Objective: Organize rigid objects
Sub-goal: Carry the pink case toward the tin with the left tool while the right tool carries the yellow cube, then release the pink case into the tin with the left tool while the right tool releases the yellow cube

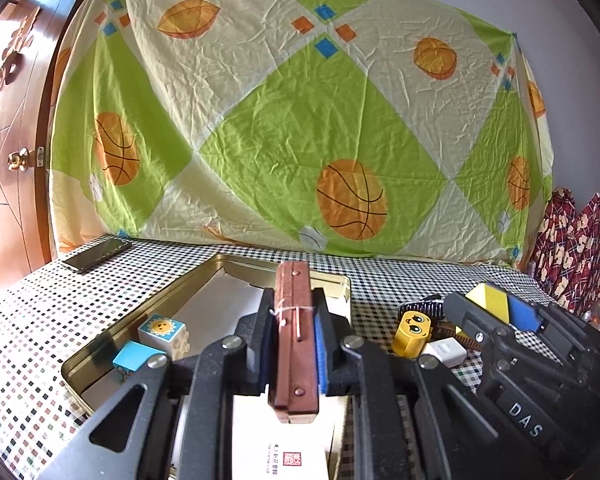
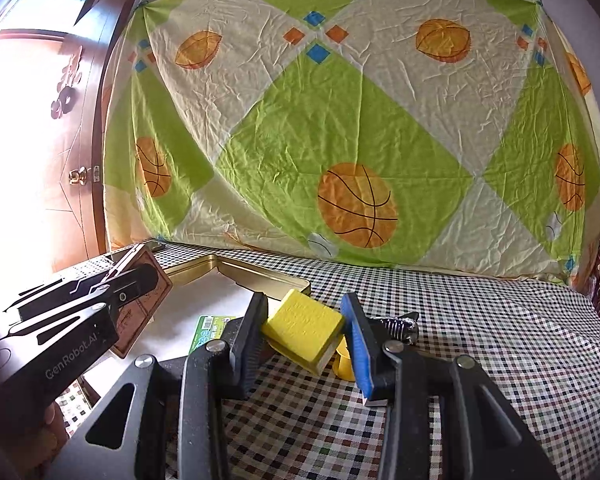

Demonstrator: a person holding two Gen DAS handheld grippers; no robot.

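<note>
over the checked cloth, left tongs clamp a brown booklet, right tongs a yellow block.

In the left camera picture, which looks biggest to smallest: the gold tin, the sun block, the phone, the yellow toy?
1. Gold tin
2. Phone, though it lies farther back
3. Sun block and yellow toy: too alike to rank.

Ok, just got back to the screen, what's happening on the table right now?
A person holds both tools over the checkered table. The left tool is clamped on a thin brown wooden box above the gold tin, which already holds two small blocks. The right tool grips a yellow block beside the tin.
</note>
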